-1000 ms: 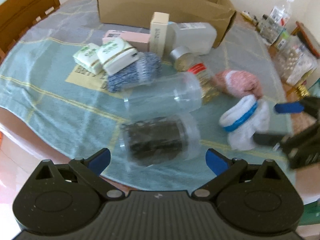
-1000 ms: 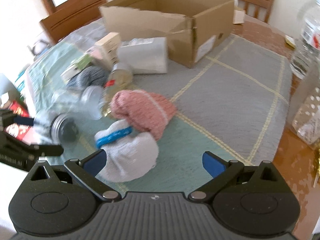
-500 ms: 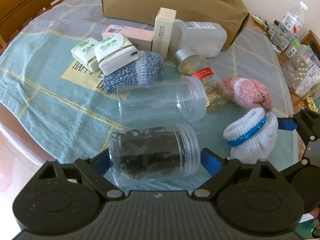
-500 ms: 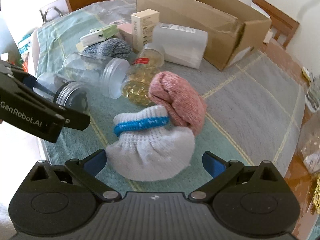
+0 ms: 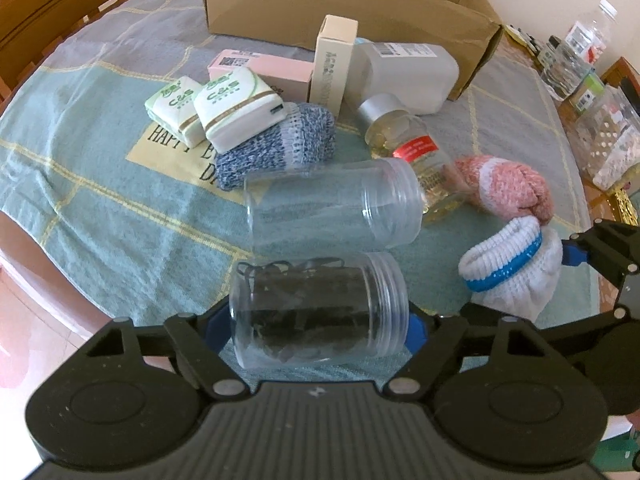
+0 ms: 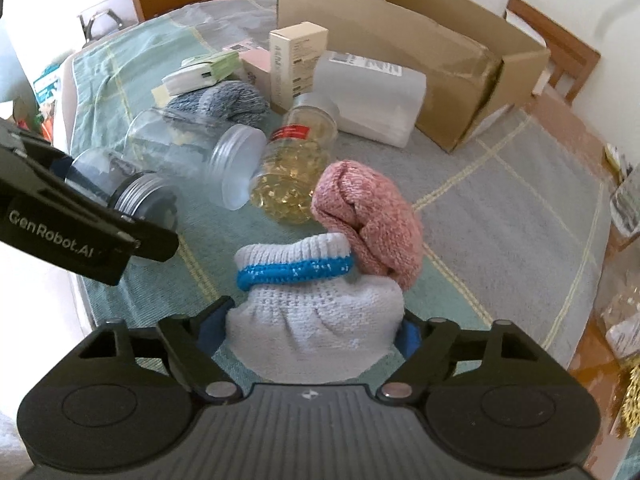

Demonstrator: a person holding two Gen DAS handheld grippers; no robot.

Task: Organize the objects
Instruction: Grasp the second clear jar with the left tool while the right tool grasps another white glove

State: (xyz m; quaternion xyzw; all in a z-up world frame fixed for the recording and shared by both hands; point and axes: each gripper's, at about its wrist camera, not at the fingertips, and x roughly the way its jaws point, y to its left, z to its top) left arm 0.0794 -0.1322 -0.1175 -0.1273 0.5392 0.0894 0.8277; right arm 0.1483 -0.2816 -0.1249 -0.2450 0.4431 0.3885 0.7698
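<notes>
A clear jar with dark contents (image 5: 320, 308) lies on its side on the green tablecloth (image 5: 100, 184) at the near edge. My left gripper (image 5: 316, 330) has it between its blue pads, one on the base and one on the lid, and the jaws are closing. In the right wrist view a rolled white sock with a blue band (image 6: 312, 312) sits between the pads of my right gripper (image 6: 310, 330). Those jaws are closing too and pinch the sock's sides. A pink sock roll (image 6: 368, 220) leans on the white one.
An empty clear jar (image 5: 332, 204), a capsule bottle (image 5: 404, 140), a blue-grey sock (image 5: 276, 144), tissue packs (image 5: 236, 104), small cartons (image 5: 332, 64) and a white container (image 5: 404, 72) crowd the middle. An open cardboard box (image 5: 340, 0) stands behind. Bottles (image 5: 572, 56) line the right.
Both pairs of jaws have closed in from wide open. The left now brackets the dark-filled jar. The right gripper has moved over the white sock and squeezes it.
</notes>
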